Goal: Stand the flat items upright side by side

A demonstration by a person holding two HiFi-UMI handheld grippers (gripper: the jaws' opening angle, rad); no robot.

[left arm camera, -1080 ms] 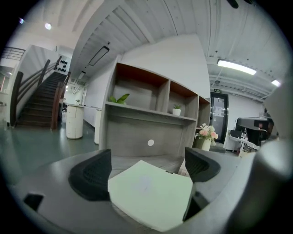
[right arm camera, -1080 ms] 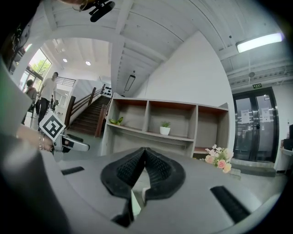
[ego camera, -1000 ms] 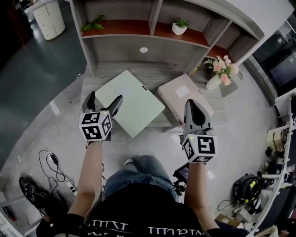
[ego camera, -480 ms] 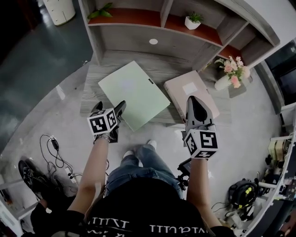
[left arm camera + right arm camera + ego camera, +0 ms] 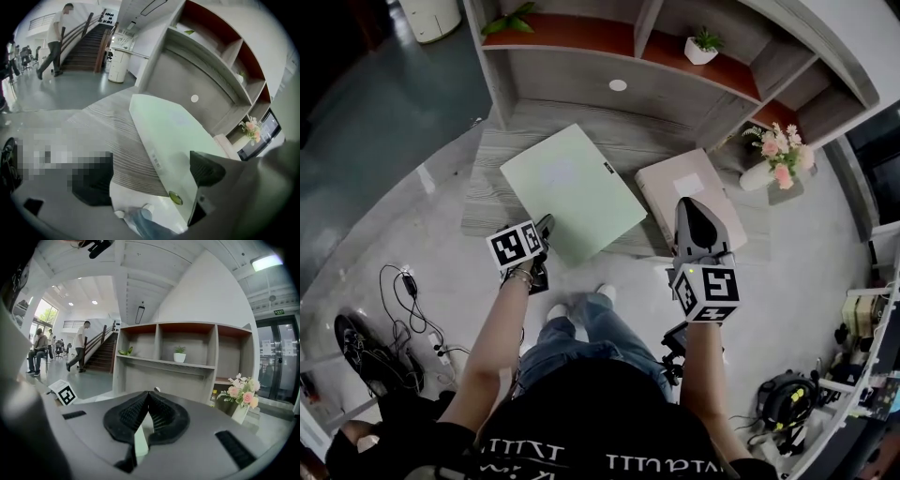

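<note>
A pale green flat box lies flat on the low grey wooden platform; its near corner juts over the front edge. A pinkish flat box lies flat to its right. My left gripper is at the green box's near left corner. In the left gripper view the green box reaches between the wide-apart jaws of that gripper, and neither pad presses on it. My right gripper hovers over the pink box's near edge. In its own view the right gripper is shut on nothing.
A shelf unit with small potted plants stands behind the platform. A vase of flowers is at the right end. Cables lie on the floor at left. My legs and shoes are just before the platform.
My left gripper has moved from the green box's left edge down to its near left corner and turned. The right gripper has barely shifted.
</note>
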